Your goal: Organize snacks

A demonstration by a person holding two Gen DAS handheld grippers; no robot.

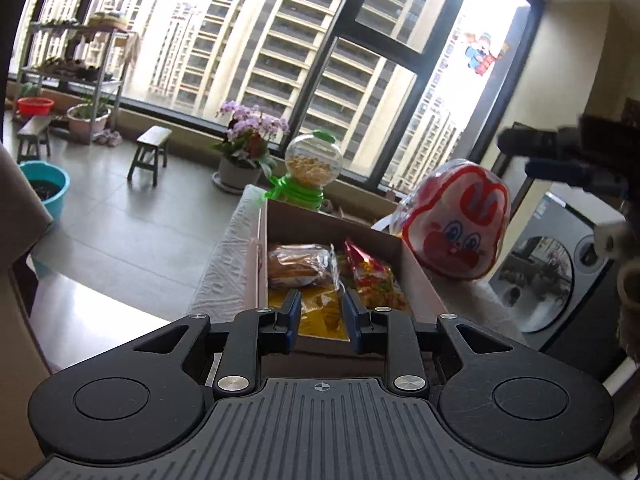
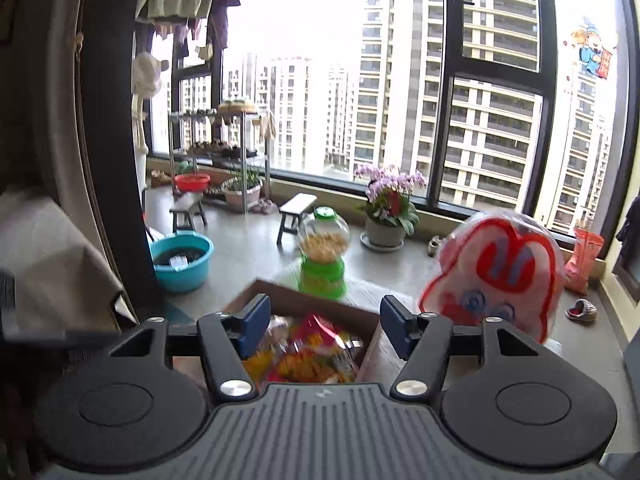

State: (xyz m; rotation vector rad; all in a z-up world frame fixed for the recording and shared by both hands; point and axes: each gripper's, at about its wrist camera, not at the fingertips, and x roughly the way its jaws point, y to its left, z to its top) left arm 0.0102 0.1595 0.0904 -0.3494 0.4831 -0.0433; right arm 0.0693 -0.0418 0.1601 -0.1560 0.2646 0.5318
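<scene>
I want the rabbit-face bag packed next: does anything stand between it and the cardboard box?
Nothing visible does. The rabbit-face bag stands just outside the cardboard box, against its right wall. Only that wall separates them, and the box top is open, though snack packets already cover the floor.

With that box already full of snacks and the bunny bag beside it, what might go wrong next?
The bunny bag is bulky and leans by the cardboard box, whose floor is already covered by a bread pack and a red chip bag; it may not fit, or may crush them. The green candy dispenser stands just behind the box and might get knocked over.
</scene>
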